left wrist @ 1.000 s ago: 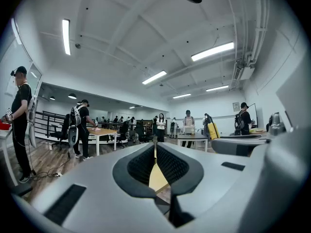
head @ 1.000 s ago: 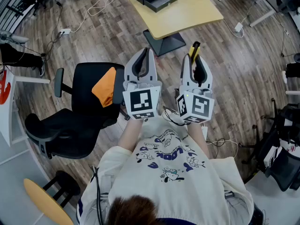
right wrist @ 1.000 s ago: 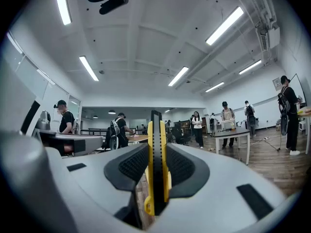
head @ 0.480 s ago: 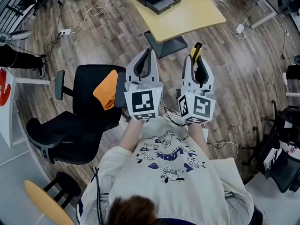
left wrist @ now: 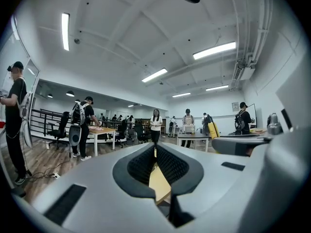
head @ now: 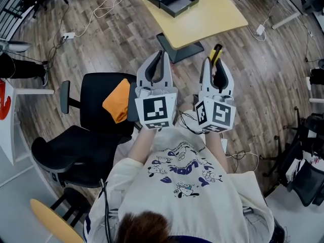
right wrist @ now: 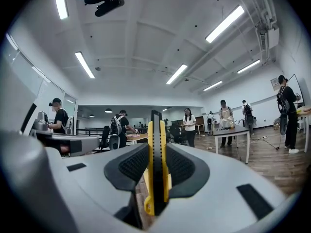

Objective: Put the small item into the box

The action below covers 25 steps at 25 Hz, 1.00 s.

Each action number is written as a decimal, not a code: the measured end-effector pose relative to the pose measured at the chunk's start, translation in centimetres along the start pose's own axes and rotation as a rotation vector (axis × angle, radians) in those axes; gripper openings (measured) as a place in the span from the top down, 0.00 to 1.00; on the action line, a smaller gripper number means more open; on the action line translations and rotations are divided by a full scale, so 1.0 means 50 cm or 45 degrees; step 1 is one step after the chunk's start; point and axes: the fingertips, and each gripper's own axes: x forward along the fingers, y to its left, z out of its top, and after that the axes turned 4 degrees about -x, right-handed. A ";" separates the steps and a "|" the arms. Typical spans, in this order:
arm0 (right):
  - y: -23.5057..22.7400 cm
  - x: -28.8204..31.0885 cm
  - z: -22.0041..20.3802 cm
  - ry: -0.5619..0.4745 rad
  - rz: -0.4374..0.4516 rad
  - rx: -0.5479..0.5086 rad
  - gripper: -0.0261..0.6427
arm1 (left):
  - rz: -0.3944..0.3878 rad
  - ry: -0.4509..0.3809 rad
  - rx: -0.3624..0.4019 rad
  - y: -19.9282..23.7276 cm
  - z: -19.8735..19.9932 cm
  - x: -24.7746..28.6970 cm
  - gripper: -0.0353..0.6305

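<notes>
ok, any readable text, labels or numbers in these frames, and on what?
"LOOK" (likely): blue print on the shirt, upside down in the head view; smaller print unreadable.
Marker cubes: square patterns only, no words.
Red mark on white panel, left edge: cut off, unreadable.
Yellow utility knife in the right tongs: no legible print.

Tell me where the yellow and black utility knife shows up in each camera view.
Head view: the yellow and black utility knife pokes out past the right tool, right of centre.
Left gripper view: probably the small yellow sliver at mid-right, too small to be sure.
Right gripper view: the knife stands dead centre, clamped between the jaws.
Shared landmark: the grey right tool holding it.
</notes>
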 end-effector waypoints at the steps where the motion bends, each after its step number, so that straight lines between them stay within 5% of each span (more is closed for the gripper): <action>1: 0.000 0.010 0.000 0.006 0.001 0.001 0.77 | 0.003 0.006 -0.004 0.005 -0.001 0.008 0.91; 25: -0.114 0.440 -0.009 0.050 0.213 -0.011 0.77 | 0.209 0.031 -0.014 0.074 -0.002 0.394 0.91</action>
